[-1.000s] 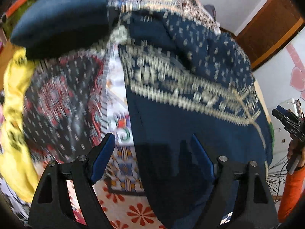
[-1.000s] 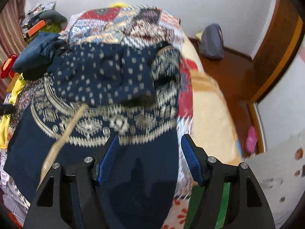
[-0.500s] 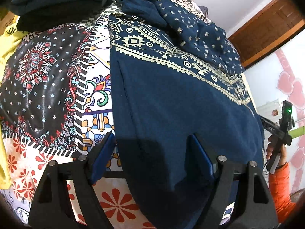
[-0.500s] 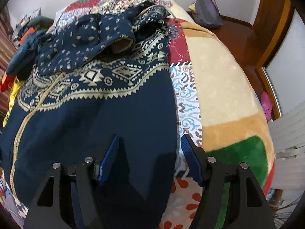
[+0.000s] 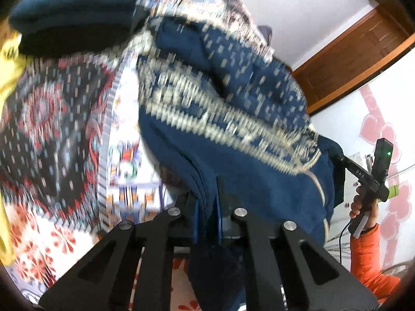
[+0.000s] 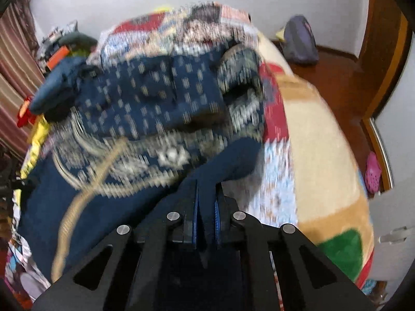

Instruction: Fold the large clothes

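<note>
Left gripper (image 5: 206, 213): pinched tight on the near hem of the navy garment (image 5: 249, 181), cloth bunched between its pads.
Right gripper (image 6: 206, 221): likewise clamped on the hem's other corner.
Garment: spread over the bed's patchwork bedspread (image 6: 275, 189), hem lifted, patterned top half heaped farther off.
Handling: likely soft, limp, fairly heavy; best held by hem corners.
Beyond: folded dark clothes (image 5: 75, 18).

Patchwork bedspread (image 6: 319, 140) ahead; backpack (image 6: 299, 41) far right on floor; pink shoe (image 6: 373, 172) right; folded clothes (image 5: 72, 13) upper left.
</note>
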Demonstrator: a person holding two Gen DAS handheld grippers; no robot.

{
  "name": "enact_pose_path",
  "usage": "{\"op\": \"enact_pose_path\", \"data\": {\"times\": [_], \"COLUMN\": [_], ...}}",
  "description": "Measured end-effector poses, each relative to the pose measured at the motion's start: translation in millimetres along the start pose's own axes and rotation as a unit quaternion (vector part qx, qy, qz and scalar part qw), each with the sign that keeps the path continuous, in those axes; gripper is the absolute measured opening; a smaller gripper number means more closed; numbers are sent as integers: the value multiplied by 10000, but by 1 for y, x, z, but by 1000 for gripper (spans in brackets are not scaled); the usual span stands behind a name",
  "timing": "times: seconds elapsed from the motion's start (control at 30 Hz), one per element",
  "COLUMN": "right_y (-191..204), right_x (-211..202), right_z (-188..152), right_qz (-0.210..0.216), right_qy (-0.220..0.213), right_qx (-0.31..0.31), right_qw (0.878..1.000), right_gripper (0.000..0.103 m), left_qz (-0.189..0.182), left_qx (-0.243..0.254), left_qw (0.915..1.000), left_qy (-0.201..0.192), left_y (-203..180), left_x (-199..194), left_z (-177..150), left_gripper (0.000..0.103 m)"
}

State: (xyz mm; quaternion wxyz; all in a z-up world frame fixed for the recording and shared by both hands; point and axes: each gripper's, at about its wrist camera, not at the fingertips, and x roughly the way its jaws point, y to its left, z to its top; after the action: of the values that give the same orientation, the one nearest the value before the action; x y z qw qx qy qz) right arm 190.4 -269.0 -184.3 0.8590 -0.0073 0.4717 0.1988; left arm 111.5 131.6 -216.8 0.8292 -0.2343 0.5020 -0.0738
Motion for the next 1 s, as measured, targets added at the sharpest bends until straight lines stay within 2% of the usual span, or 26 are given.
{"op": "enact_pose_path", "data": {"times": [0.23,0.37,0.53,0.7,0.83,1.0], "right_y": [8,1,-13,-31,-28,-14], "right_x": [-16,-3,45,101,120,123], "right_z": [68,109,138,141,133,129], "right_qz": [-224,-337,-567,-657,-855,-1210], "right_qy": [-624,-823,-635,-237,-115,106], "right_qx": [-292,-227,-26,126,9,-440], "right_qw": [9974,9958,9964,9975,9963,9916], "right_gripper": [9,9,9,9,11,15], "left_qz": [-4,299,772,997,1067,1226], "left_qx": [179,190,-158,-330,-211,75], "left_qw": [9963,9933,9933,9937,9932,9920], "left_qy": [-839,-1099,-845,-385,-405,-289], "left_y": [-19,-16,14,45,48,36], "left_x": [-31,-21,34,88,99,88], "left_z": [83,128,165,174,171,172], "left_gripper": [9,9,9,11,12,14]}}
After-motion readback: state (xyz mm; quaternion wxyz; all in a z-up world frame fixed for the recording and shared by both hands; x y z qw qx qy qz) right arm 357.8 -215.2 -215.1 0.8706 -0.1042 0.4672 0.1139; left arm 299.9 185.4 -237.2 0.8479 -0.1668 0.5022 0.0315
